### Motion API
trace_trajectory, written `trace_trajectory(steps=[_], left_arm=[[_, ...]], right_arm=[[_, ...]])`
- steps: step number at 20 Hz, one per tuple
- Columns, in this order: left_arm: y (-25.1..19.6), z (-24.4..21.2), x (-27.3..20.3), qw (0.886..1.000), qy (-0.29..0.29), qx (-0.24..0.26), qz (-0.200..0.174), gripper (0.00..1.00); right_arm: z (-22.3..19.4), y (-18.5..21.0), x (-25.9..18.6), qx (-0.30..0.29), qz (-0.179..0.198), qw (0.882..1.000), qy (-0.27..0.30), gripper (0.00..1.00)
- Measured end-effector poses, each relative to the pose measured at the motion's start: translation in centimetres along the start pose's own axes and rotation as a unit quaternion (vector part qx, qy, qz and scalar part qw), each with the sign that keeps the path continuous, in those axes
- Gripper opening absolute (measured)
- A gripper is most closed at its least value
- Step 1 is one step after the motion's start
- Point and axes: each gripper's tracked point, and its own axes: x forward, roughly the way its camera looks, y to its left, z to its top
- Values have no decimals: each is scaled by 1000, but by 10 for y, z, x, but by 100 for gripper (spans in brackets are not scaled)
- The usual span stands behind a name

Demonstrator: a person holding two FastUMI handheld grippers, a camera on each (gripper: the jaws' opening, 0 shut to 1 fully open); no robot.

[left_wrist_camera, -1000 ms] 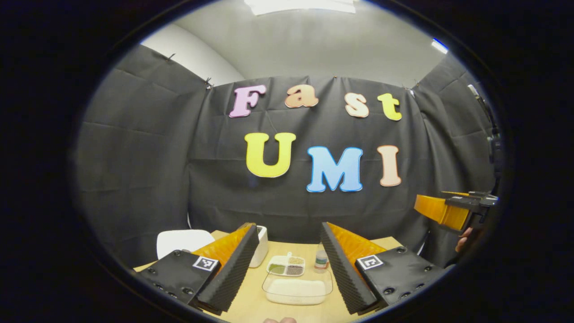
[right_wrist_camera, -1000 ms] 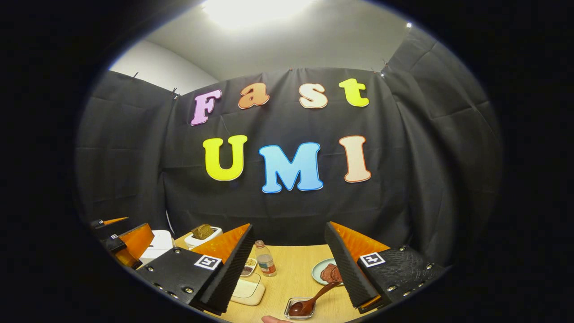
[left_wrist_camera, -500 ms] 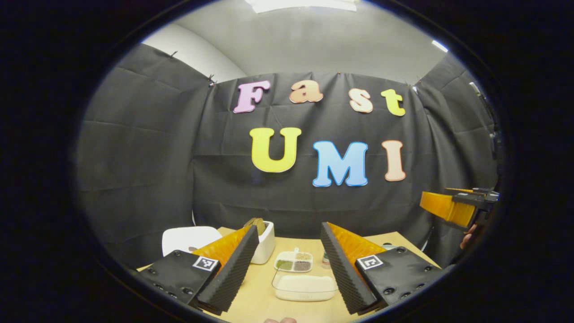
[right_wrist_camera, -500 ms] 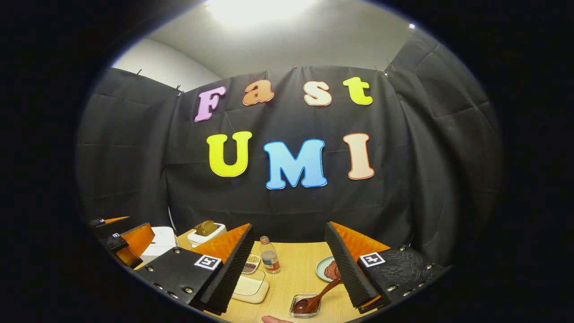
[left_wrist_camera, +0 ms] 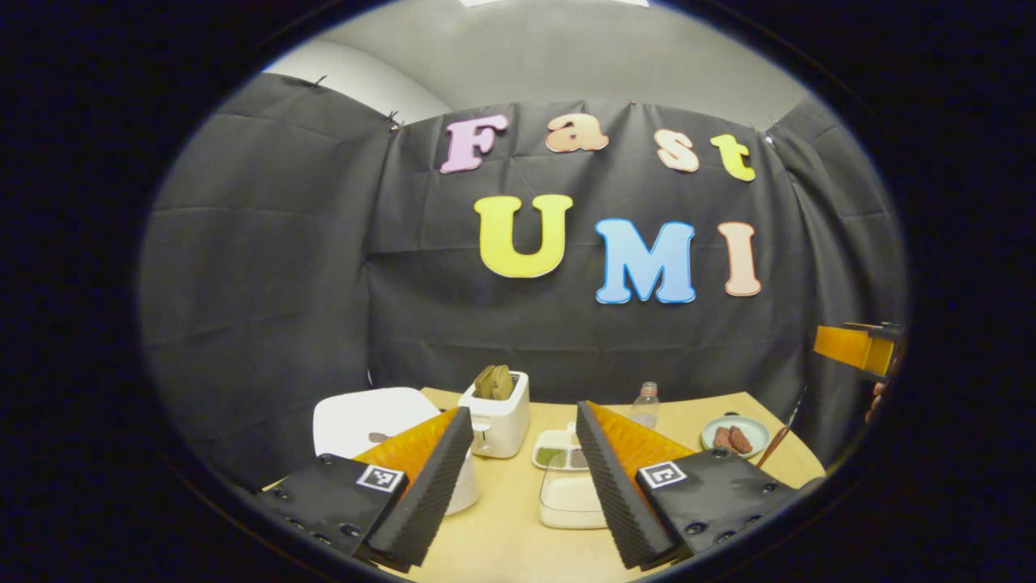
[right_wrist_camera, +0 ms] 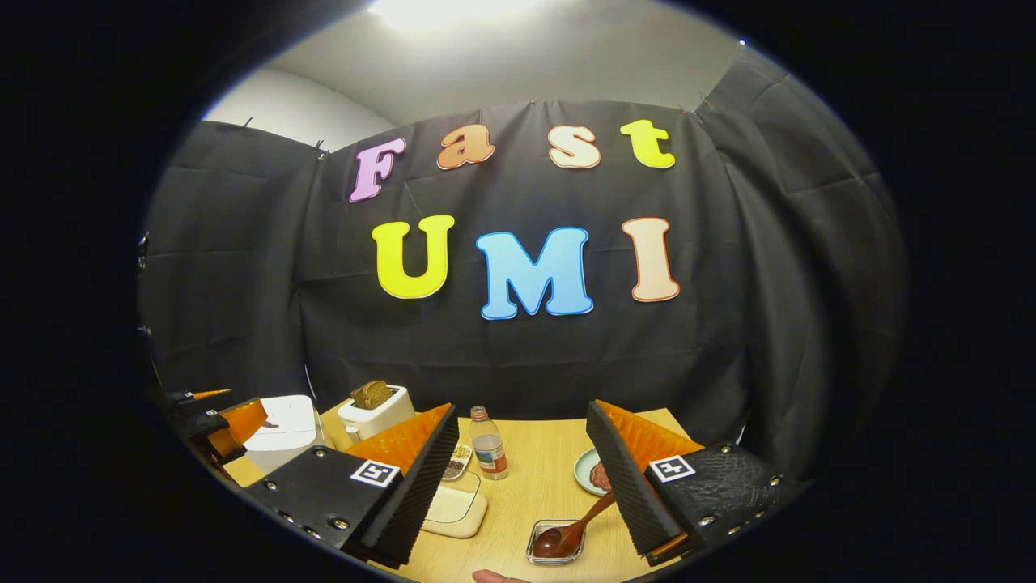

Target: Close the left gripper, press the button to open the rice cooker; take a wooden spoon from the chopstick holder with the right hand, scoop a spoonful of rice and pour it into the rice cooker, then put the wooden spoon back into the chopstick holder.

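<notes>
left gripper (left_wrist_camera: 518,486): fingers spread wide, gripping nothing; held above the table's (left_wrist_camera: 502,542) near edge
rice container (left_wrist_camera: 571,500): clear tub of white rice, just ahead between the fingertips
rice cooker (left_wrist_camera: 368,417): white, lid down; ahead and to the left of the left gripper's fingers, partly behind its left finger; the nearer gripper for the button is the left, which judged from the task must first narrow
right gripper (right_wrist_camera: 522,486): fingers wide apart, empty
wooden spoon (right_wrist_camera: 571,534): bowl resting in a small clear dish, handle slanting up to the right toward the right finger; chopstick holder: cannot tell which item it is
toaster (left_wrist_camera: 498,413): farther back, bread in its slots
</notes>
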Motion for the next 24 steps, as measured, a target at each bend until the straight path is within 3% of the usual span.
trace_trajectory(steps=[1, 2, 6, 11, 16, 24], left_arm=[[15, -5, 7, 1000, 10, -2, 7, 77], [30, -9, 15, 1000, 20, -3, 17, 72], [80, -45, 60, 993, 105, -50, 17, 8], [143, -80, 106, 977, 189, -85, 44, 8], [174, -116, 149, 960, 248, -115, 54, 8], [188, -151, 168, 949, 292, -90, 80, 8]], right_arm=[[-1, -1, 1, 0, -1, 1000, 2, 96], [-1, -2, 2, 1, -2, 1000, 3, 96], [-4, -11, 3, 2, -10, 1000, 8, 96], [-16, -27, 1, 5, -28, 999, 21, 96], [-20, -44, 0, 9, -50, 998, 28, 96], [-21, -56, 0, 8, -71, 997, 30, 96]])
